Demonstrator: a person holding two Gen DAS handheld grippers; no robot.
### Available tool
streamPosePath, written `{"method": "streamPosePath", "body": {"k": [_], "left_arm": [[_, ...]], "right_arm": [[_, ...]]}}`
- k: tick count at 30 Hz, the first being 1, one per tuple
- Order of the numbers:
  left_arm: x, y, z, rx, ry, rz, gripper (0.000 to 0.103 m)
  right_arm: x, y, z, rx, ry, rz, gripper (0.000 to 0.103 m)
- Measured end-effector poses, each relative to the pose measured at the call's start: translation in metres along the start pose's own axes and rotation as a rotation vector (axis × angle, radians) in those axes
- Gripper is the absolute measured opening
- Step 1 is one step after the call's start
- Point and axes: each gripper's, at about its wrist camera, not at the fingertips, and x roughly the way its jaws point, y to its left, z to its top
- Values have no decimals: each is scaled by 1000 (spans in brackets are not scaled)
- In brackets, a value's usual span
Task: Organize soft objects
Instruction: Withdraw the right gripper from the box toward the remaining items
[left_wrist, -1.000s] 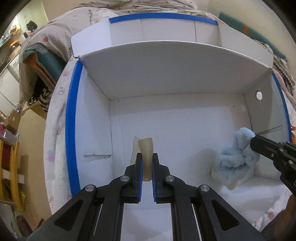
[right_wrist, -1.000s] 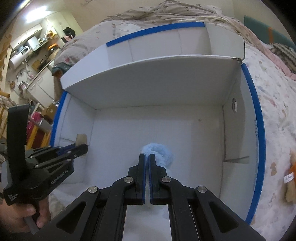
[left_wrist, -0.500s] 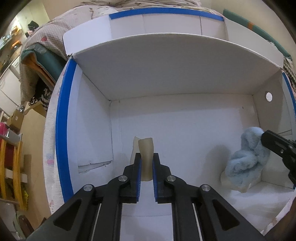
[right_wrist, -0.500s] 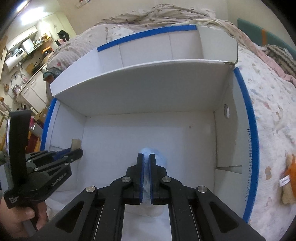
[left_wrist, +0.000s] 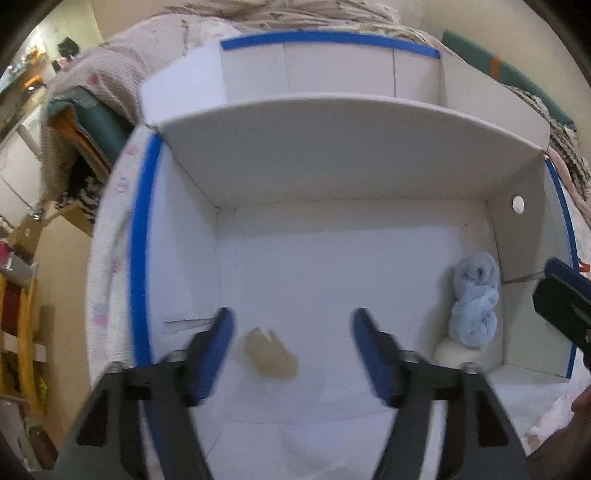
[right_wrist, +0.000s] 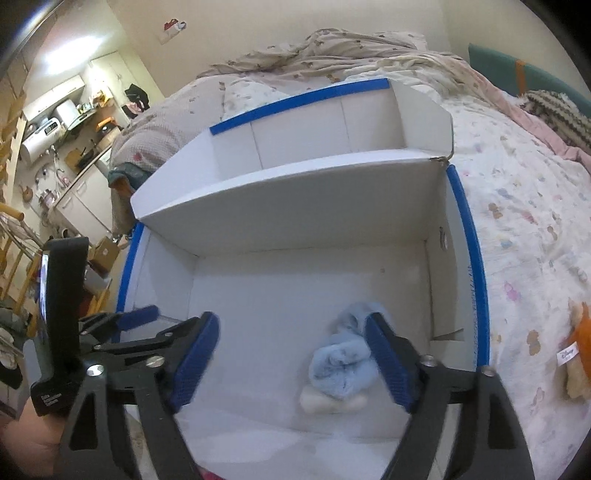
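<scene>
A white cardboard box with blue-taped edges lies open on a bed. A small beige soft piece lies on the box floor between the fingers of my left gripper, which is open and empty. A fluffy light-blue soft toy with a cream part lies on the floor at the right; it also shows in the left wrist view. My right gripper is open above it, its right finger beside the toy. The left gripper shows at the left of the right wrist view.
The box has an inner flap folded over its far half. An orange and cream plush lies on the patterned bedsheet to the right of the box. Blankets are piled behind; furniture and a kitchen stand to the left.
Both grippers have opened. The beige piece dropped from the left gripper onto the box floor, and the blue toy left the right gripper and lies on the floor. Both grippers pulled back a little.
</scene>
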Motion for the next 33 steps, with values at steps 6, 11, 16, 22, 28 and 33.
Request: {"method": "streamPosePath", "body": {"k": [6, 11, 16, 22, 28, 33], "left_arm": [[-21, 7, 4, -19, -46, 6, 73], [-36, 16, 3, -24, -80, 26, 73], [-52, 22, -1, -45, -108, 28, 73], [-71, 34, -10, -77, -130, 28, 73], [-92, 45, -28, -77, -163, 14, 73], [-106, 54, -58, -61, -201, 9, 73]], "right_arm": [[-12, 0, -6, 25, -21, 1, 102], [-24, 2, -11, 30, -38, -3, 102], [-39, 5, -17, 41, -52, 9, 102], [-54, 11, -25, 39, -63, 19, 102], [-70, 18, -39, 25, -76, 19, 102], [-77, 21, -63, 40, -56, 37, 102]]}}
